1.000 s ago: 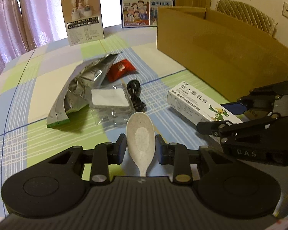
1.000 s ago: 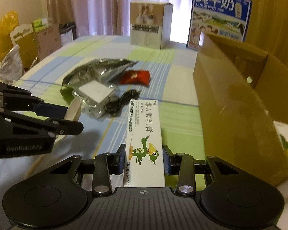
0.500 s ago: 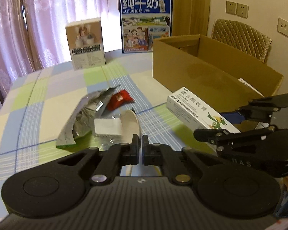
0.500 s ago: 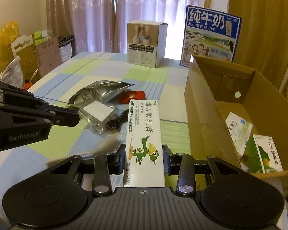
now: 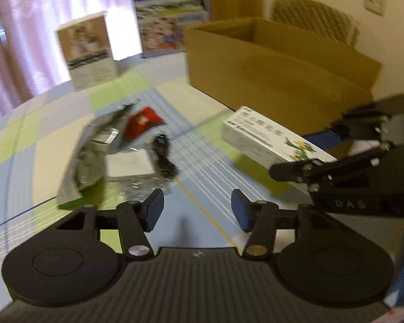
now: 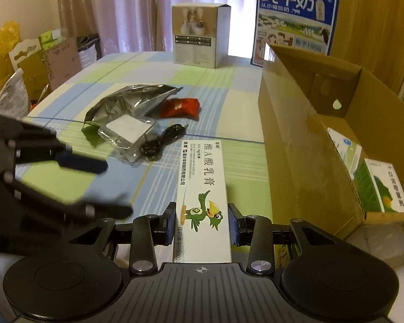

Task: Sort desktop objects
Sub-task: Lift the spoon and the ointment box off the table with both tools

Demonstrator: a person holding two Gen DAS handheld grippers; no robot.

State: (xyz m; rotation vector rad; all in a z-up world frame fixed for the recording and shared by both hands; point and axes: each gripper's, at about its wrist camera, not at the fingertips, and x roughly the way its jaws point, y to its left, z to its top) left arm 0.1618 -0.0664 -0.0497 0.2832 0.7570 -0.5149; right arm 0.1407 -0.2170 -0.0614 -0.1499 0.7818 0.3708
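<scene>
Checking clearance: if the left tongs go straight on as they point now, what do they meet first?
Probably bare tablecloth: the left tongs are opening with nothing between them. The black cable lies just left of that line; depth is unclear through blur.

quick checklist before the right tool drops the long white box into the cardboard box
1. Right tool clamped on long white box: ok.
2. Cardboard box open on top: ok.
3. Room inside beside the packets already there: ok, bare floor shows.
4. Left tool clear of the path: ok, it sits on the far side, jaws opening, nothing between them.
5. Black cable free of the held box: ok, lying apart.
</scene>
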